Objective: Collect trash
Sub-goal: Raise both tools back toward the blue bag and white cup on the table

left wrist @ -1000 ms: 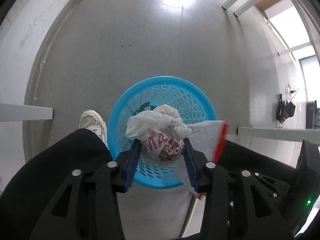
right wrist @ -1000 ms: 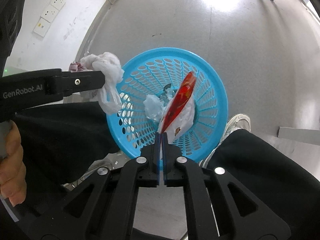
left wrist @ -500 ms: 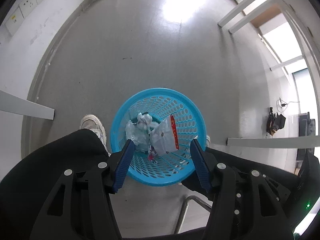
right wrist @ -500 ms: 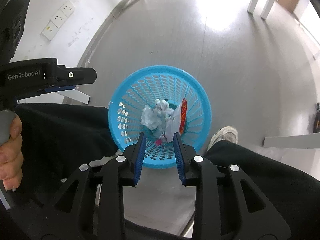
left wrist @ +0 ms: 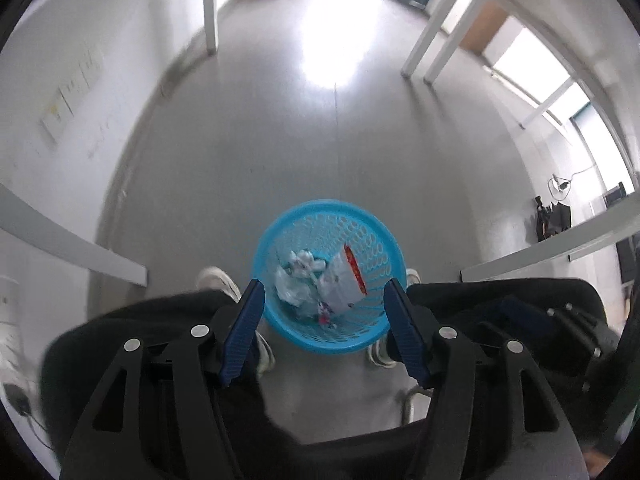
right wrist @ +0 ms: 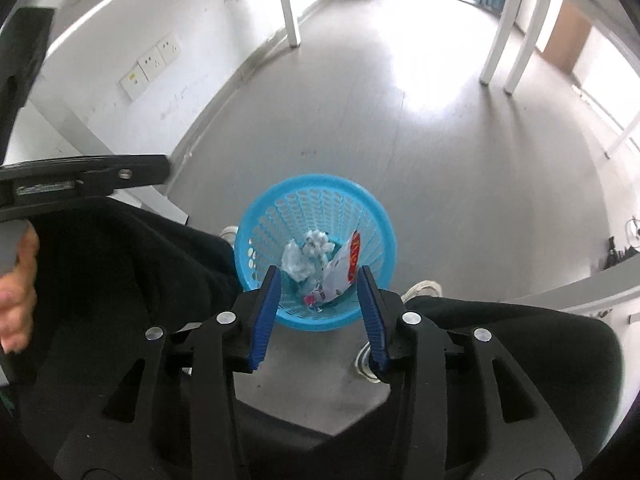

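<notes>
Both jaws spread, empty: left gripper [left wrist: 324, 316], right gripper [right wrist: 318, 308]. Trash [right wrist: 320, 264] in basket [right wrist: 280, 208] is probably light, crumpled (pinch a fold).

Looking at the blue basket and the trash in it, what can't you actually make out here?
- Basket bottom: both views, covered by crumpled plastic and the white-and-red wrapper.
- Wrapper print: too small and blurred in both.
- Basket near rim: right wrist view, behind the right gripper.
- Left gripper: cut off in right view.
</notes>
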`<action>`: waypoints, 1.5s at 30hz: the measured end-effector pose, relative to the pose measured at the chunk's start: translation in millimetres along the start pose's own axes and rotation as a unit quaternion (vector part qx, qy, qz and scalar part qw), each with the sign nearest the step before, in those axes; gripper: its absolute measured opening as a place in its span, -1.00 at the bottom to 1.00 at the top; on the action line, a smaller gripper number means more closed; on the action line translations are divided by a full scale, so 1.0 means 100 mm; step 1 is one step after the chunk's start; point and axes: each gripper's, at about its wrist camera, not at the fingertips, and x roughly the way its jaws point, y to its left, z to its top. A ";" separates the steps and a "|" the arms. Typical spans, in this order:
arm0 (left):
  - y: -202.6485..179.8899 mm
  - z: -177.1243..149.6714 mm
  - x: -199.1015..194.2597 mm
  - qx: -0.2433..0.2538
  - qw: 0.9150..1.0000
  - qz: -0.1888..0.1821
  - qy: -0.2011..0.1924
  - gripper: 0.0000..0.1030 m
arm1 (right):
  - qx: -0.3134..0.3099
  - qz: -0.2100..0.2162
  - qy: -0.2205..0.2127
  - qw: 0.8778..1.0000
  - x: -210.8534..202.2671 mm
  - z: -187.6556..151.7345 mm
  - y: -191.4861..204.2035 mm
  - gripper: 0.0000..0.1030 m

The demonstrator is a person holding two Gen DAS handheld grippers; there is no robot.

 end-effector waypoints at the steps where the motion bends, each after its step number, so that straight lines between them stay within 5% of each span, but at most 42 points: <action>1: 0.01 -0.03 -0.10 0.003 1.000 0.000 -0.010 0.24 | -0.002 -0.001 -0.008 1.000 -0.09 -0.01 0.01 -0.22; 15: -0.24 -0.36 -1.41 0.047 0.988 -0.025 -0.147 0.42 | -0.013 0.020 -0.159 0.987 -1.45 -0.11 0.07 0.06; 25: -0.36 -0.11 -2.03 0.066 0.969 -0.018 -0.236 0.57 | -0.011 0.023 -0.256 0.966 -2.27 0.24 -0.03 0.33; 35: -0.40 0.27 -2.32 0.067 0.960 -0.017 -0.271 0.61 | -0.008 0.007 -0.283 0.959 -2.40 0.78 -0.07 0.46; 45: -0.47 0.76 -2.52 0.088 0.949 -0.008 -0.302 0.88 | -0.012 0.013 -0.286 0.958 -2.42 1.30 -0.07 0.69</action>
